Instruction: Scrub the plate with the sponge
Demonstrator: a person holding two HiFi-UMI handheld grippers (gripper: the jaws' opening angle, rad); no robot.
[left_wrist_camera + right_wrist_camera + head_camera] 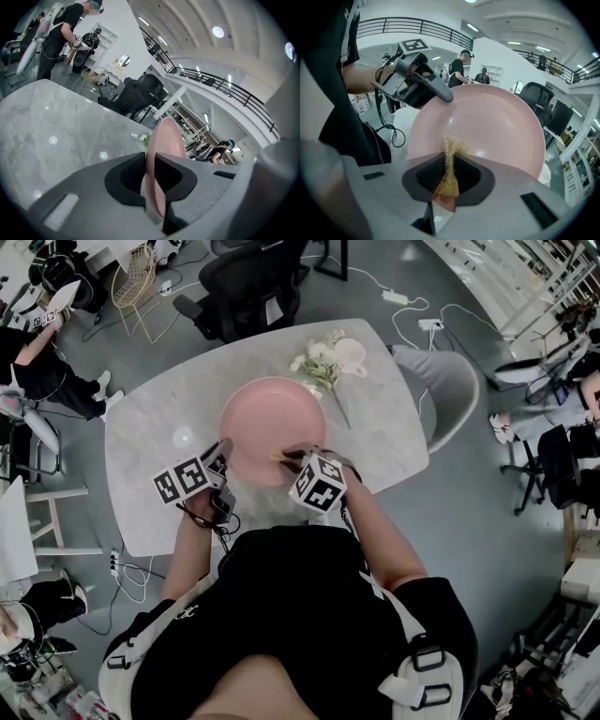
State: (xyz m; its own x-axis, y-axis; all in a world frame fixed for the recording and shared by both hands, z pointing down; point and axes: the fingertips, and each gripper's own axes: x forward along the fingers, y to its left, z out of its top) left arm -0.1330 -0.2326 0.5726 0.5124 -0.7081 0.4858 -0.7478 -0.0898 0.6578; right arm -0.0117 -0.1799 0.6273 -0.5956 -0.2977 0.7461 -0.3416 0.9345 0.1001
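Pink plate (pixel 267 418), over the marble table (pixel 150 437), is clamped at its rim by the left gripper (pixel 151 174); the sponge (pixel 449 157), pinched in the right gripper (pixel 449 176), touches it. Scrubbing is judged under way.

No word, number or brand name can be read anywhere. The left cube (pixel 190 479) on the left gripper (pixel 225 448) and the right cube (pixel 318 484) on the right gripper (pixel 289 457) carry only black and white square patterns, which are not letters. The right gripper view shows 1 more such pattern on top of the left cube (pixel 413 45). A small white mark (pixel 185 613) on the person's black top (pixel 300 615) is too small to read.
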